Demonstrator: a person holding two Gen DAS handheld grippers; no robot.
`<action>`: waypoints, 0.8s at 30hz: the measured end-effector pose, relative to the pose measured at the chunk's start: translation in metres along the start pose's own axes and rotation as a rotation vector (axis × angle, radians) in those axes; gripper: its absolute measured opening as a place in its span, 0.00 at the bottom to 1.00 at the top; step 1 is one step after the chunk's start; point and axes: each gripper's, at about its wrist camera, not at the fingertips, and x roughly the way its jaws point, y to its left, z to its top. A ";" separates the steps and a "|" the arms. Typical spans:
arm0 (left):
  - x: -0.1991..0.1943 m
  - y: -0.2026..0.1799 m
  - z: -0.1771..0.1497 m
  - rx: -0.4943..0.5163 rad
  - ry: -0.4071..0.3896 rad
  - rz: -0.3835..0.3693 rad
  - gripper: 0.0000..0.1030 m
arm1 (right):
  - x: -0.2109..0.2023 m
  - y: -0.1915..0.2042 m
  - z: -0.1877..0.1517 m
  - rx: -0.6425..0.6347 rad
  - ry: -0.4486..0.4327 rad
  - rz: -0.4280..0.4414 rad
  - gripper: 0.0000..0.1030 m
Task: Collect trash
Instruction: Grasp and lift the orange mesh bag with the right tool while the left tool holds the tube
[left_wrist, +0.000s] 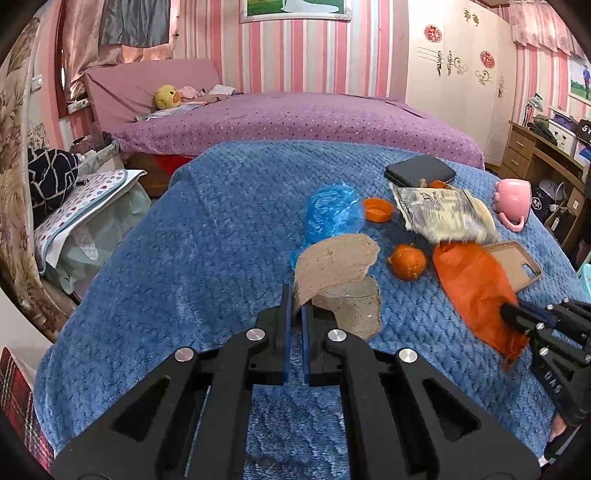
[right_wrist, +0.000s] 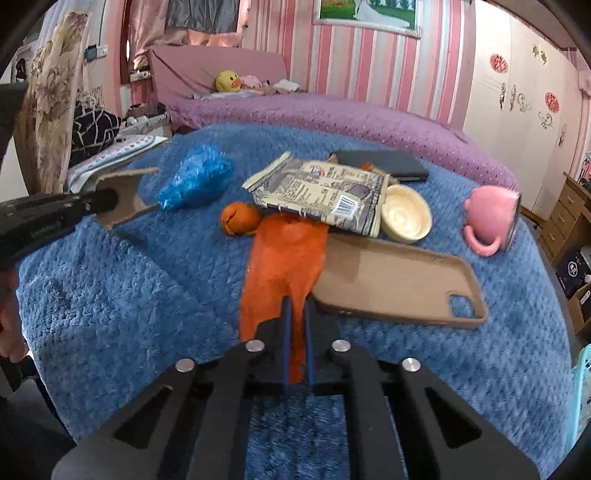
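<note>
A blue fleece blanket (right_wrist: 110, 295) covers the counter and carries the whole mess. Largest on it is the printed paper packet (right_wrist: 325, 195), lying partly over the orange plastic bag (right_wrist: 284, 258), with a tan phone case (right_wrist: 399, 284) just beside the bag. A crumpled blue bag (right_wrist: 195, 181) sits further left, near an orange peel (right_wrist: 238, 218).

The right tongs (right_wrist: 297, 314) are pressed together on the near end of the orange bag. The left tongs (left_wrist: 294, 306) are pinching a torn cardboard piece (left_wrist: 336, 266), lifted off the blanket.

My worry is the packet: if the orange bag gets pulled away, it could drag the packet along and nudge the cream bowl (right_wrist: 406, 218) or the tipped pink mug (right_wrist: 491, 218). Thin plastic might also slip from the pads or tear, and the phone case, no trash at all, could get swept along.
</note>
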 end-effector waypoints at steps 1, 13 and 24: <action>0.000 -0.001 0.001 0.000 -0.001 -0.002 0.03 | -0.005 -0.004 0.000 0.005 -0.013 -0.003 0.04; -0.006 -0.040 0.007 0.022 -0.023 -0.051 0.03 | -0.030 -0.078 -0.006 0.109 -0.054 -0.090 0.04; -0.007 -0.098 0.009 0.081 -0.037 -0.111 0.03 | -0.044 -0.128 -0.009 0.161 -0.071 -0.135 0.04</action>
